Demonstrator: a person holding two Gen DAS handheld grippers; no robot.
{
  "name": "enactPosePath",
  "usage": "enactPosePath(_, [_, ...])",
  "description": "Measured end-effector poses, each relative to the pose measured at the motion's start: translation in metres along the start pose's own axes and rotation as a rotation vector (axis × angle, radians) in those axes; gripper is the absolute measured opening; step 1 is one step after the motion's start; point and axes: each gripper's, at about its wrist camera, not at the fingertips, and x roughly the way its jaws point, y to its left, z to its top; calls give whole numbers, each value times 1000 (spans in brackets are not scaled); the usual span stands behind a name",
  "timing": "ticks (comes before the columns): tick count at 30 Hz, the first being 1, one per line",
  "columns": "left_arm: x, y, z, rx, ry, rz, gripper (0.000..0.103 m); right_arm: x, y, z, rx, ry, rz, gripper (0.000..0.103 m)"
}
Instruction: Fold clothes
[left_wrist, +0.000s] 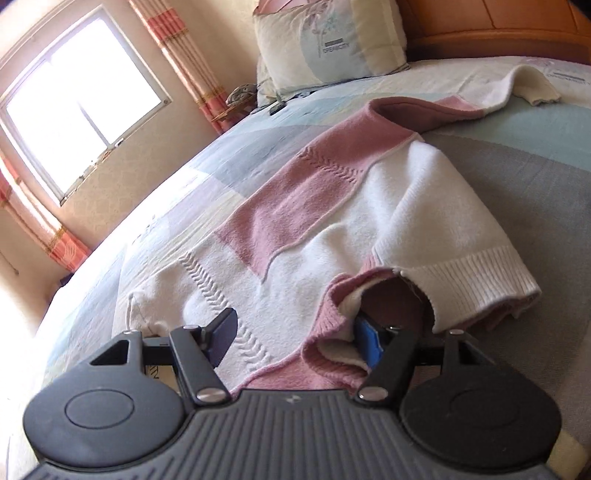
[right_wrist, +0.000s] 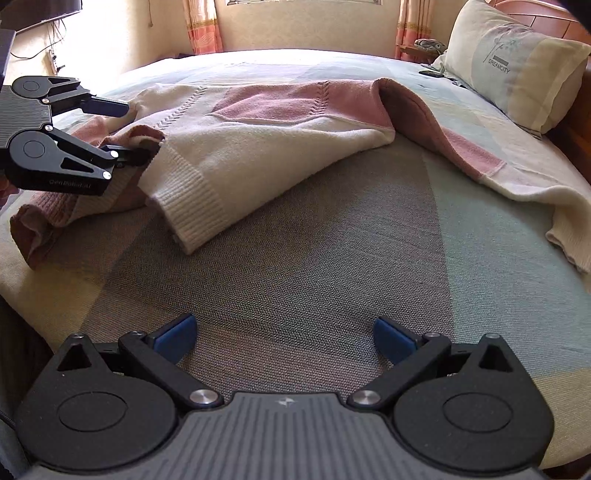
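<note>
The pink-and-cream sweater (right_wrist: 273, 122) lies half-folded on the bed (right_wrist: 295, 258), one sleeve trailing toward the pillow (right_wrist: 513, 62). The left tool (left_wrist: 295, 332) stands with jaws apart, one finger tucked inside the sweater's ribbed hem (nothing pinched), while the right tool (right_wrist: 284, 336) gapes empty, well short of the sweater. Withdrawing the left carelessly could snag the knit on that finger and drag the fold askew.

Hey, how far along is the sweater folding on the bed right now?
Early. Done: one side of the pink-and-white sweater is turned over onto its body, ribbed hem facing up. In hand: the left gripper has bunched cuff fabric between its open jaws; I can't confirm a grip. The right gripper is open above bare bedspread. Left: the far sleeve lies spread out, and no compact fold exists.
</note>
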Motion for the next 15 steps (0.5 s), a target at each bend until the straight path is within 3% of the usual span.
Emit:
enactPosePath(6, [46, 44, -25, -157, 134, 75, 70, -1, -3, 6, 57, -6, 29, 103])
enactPosePath(9, [47, 64, -34, -270, 136, 34, 70, -1, -3, 15, 94, -31, 109, 103])
enactPosePath(13, [26, 66, -33, -224, 102, 55, 70, 9, 4, 31, 108, -43, 168, 103])
enactPosePath(15, [11, 66, -27, -192, 71, 24, 69, 15, 8, 39, 108, -47, 177, 103])
